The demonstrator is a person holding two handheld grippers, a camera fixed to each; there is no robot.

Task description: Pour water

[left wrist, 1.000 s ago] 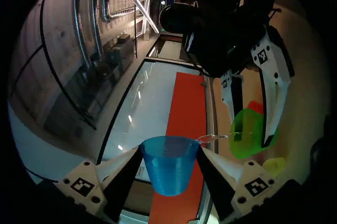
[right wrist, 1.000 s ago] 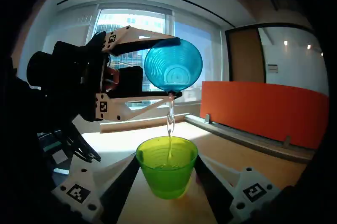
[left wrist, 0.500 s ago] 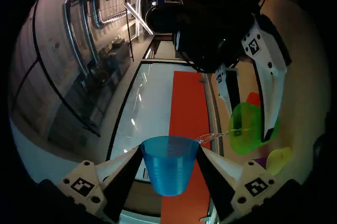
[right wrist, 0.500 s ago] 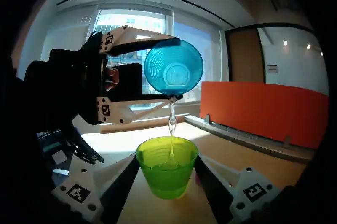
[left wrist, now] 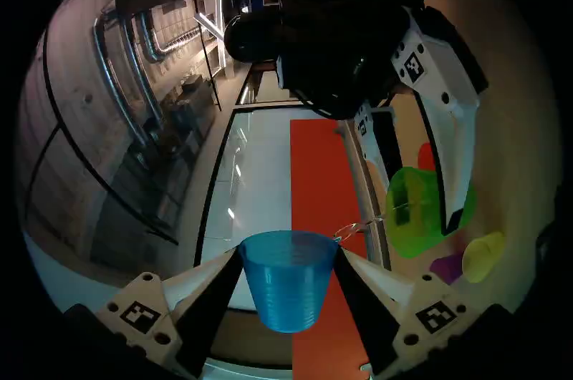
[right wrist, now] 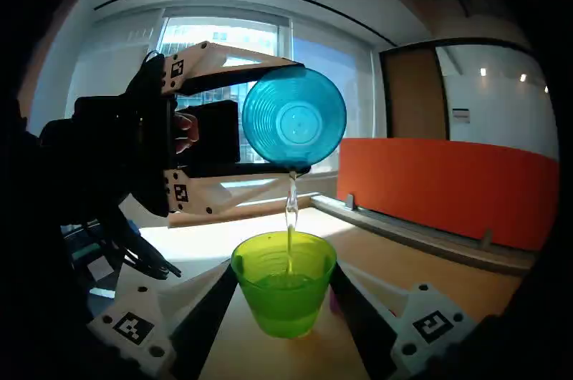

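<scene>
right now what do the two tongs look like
Both the left tongs and right tongs have white, tapering fingers lined with black pads, each finger bearing a square black-and-white marker near its base. Behind the fingers sits a bulky black body, with dark cables beneath the left one.

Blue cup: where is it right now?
Right gripper view, upper centre: the blue cup is tipped in the left gripper, directly above the green cup, water streaming between them.

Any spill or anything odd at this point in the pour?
Nothing stands out. The left tool holds the blue cup tipped over, its water stream falls straight into the upright green cup in the right tool, and no water shows on the table.
</scene>
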